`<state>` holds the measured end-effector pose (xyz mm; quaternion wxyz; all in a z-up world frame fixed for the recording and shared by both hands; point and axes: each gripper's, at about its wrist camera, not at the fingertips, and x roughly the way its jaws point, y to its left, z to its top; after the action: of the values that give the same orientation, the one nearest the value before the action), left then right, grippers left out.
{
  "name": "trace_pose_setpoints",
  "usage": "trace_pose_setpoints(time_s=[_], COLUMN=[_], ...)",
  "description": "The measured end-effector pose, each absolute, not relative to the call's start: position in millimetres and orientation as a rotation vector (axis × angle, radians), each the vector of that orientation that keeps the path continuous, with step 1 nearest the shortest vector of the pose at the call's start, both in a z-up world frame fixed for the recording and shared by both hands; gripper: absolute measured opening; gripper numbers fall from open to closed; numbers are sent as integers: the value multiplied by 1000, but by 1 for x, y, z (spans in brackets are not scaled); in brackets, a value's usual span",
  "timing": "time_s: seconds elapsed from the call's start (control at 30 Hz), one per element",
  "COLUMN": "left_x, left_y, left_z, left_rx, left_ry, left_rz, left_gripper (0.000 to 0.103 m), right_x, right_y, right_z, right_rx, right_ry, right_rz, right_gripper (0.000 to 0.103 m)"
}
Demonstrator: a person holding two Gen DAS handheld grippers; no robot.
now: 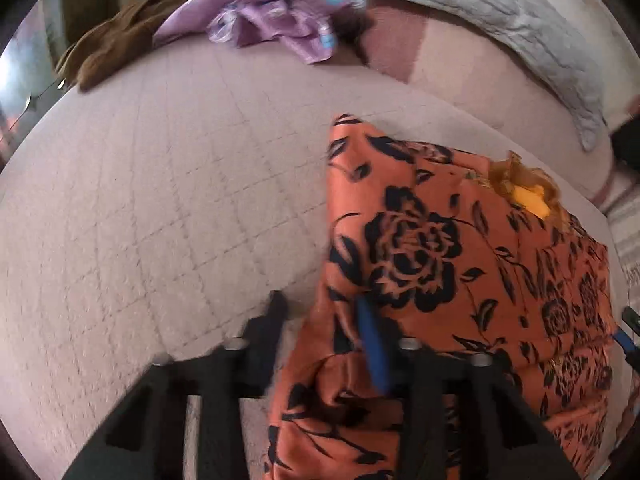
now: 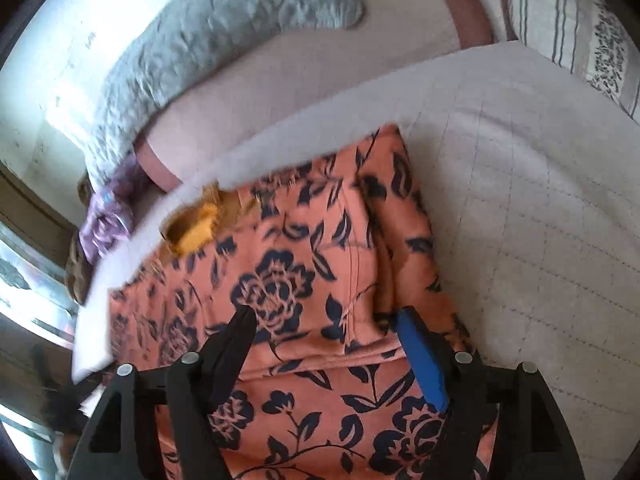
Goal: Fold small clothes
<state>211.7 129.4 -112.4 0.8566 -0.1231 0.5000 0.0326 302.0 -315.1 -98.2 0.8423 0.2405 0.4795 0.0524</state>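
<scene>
Garment: your orange flowered garment [image 2: 304, 264] lies on the bed [image 2: 520, 208], long axis running near to far.
Right gripper [image 2: 324, 328]: directly over the cloth, jaws spread wide, gripping nothing.
Left gripper [image 1: 320, 312]: at the garment's left edge, jaws narrowed; whether they pinch the raised fold, you cannot tell.
Nearer hand: the right.

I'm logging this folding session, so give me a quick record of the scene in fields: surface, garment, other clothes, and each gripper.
surface: quilted pale bedcover
garment: orange floral cloth, lying partly folded on the bedcover
under it: yellow fabric peeking out at its far edge
other clothes: purple garment and brown garment, far side
left gripper: at the cloth's edge, grip unclear
right gripper: open above the cloth
</scene>
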Motion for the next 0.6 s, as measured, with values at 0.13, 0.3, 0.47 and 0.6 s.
trace_pose_setpoints(time_s=[0.13, 0.3, 0.47, 0.6], left_x=[211, 214, 238, 259], left_y=[126, 135, 145, 143], left_z=[-107, -87, -86, -108], left_rx=[-245, -285, -363, -342], left_ry=[1060, 984, 949, 1026], left_rz=[78, 76, 34, 39], left_gripper=[13, 38, 68, 56], right_x=[317, 310, 338, 377], right_y=[-316, -346, -386, -389], right_z=[-124, -94, -89, -124], right_rx=[452, 535, 598, 621], right_ry=[1141, 1044, 964, 1061], right_rz=[118, 130, 92, 117], right_gripper=[38, 78, 91, 71])
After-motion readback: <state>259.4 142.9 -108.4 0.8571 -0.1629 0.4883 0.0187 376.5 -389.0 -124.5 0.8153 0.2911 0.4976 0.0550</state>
